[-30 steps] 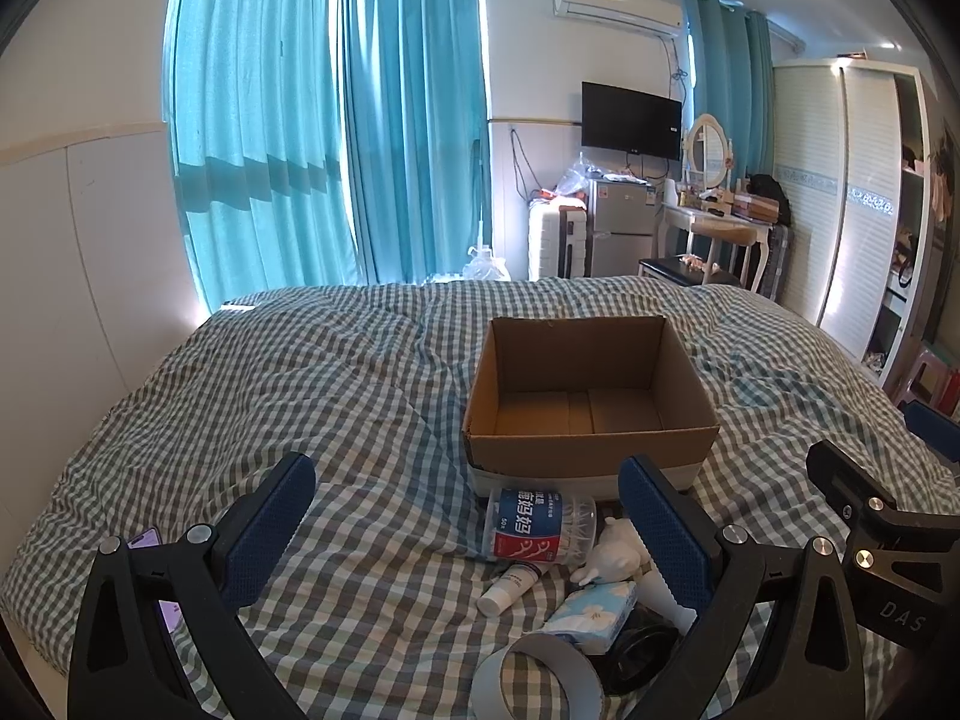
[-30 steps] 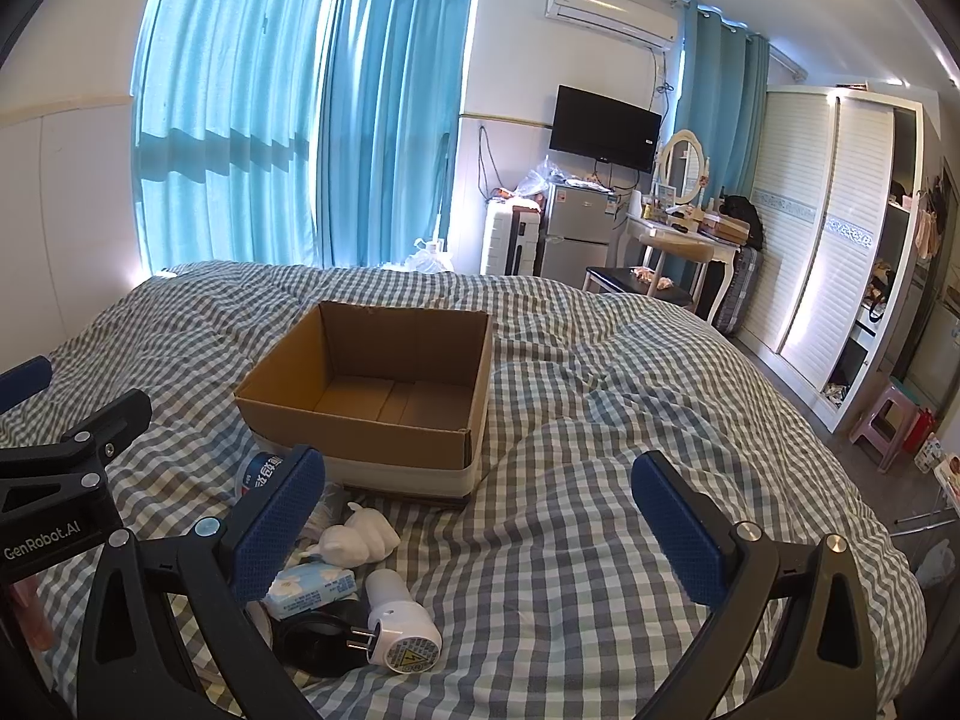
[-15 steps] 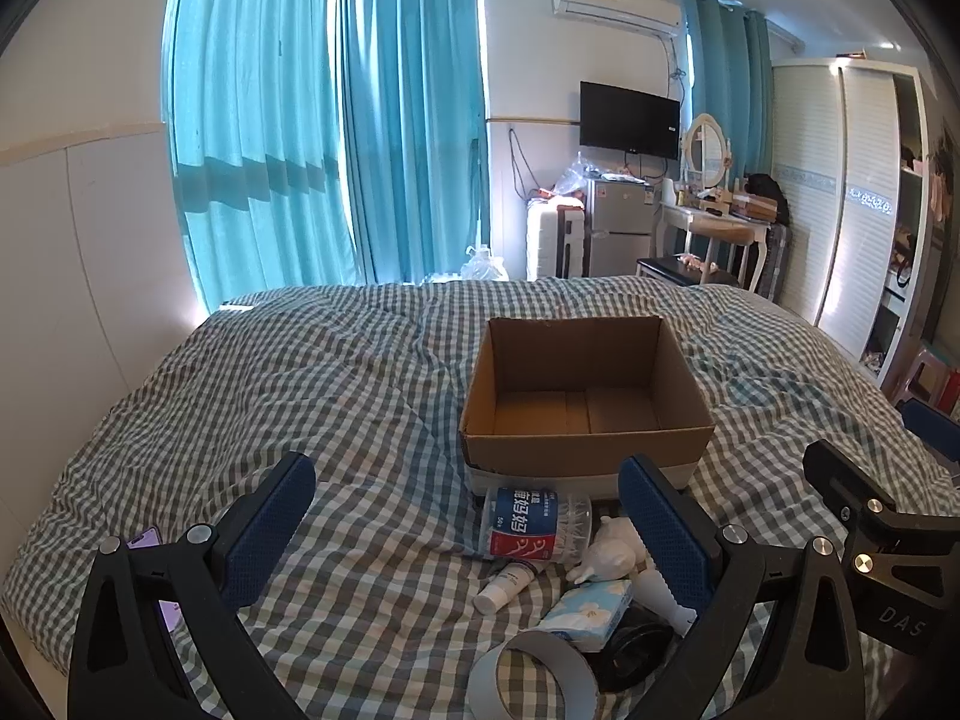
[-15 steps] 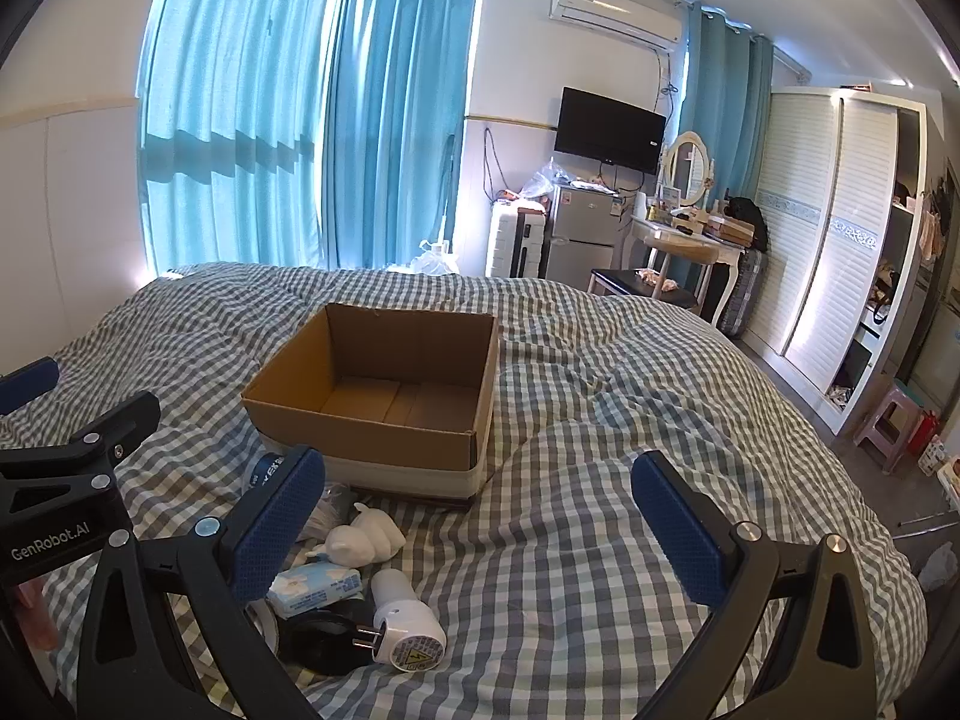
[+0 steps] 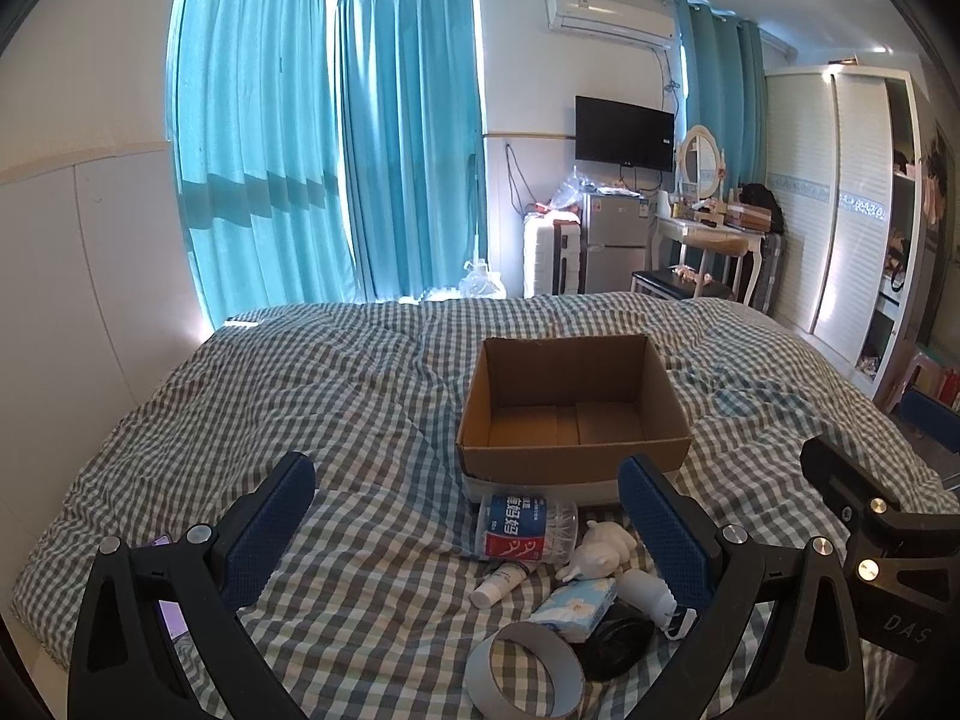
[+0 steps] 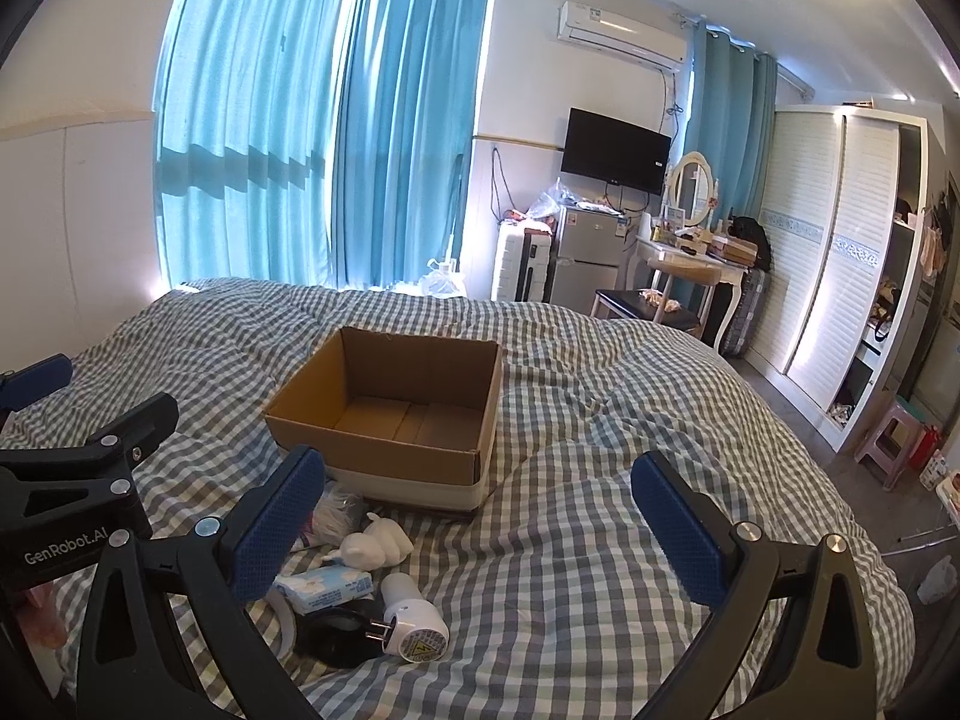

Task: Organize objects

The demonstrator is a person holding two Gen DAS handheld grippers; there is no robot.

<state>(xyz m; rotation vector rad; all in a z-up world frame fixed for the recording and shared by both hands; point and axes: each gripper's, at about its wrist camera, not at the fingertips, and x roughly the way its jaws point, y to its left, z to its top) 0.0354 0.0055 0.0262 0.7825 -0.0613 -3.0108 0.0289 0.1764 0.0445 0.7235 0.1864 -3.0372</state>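
An open, empty cardboard box (image 5: 573, 414) (image 6: 390, 414) sits mid-bed. In front of it lies a cluster: a water bottle with a blue and red label (image 5: 525, 528), a small white tube (image 5: 501, 577), a white figurine (image 5: 600, 547) (image 6: 375, 545), a tissue pack (image 5: 577, 600) (image 6: 327, 587), a tape roll (image 5: 528, 669), a black round object (image 5: 618, 639) (image 6: 336, 630) and a white plug adapter (image 6: 414, 618). My left gripper (image 5: 468, 531) is open and empty, just short of the cluster. My right gripper (image 6: 480, 531) is open and empty, to the cluster's right.
The bed has a green-and-white checked quilt (image 5: 336, 396). A phone (image 5: 171, 612) lies at the bed's left edge. Teal curtains, a small fridge (image 5: 612, 243), a dressing table and a white wardrobe (image 6: 834, 276) stand beyond the bed.
Both views have shifted slightly; the box and cluster sit a little higher in the left wrist view. Both grippers stay open and nothing was grasped.
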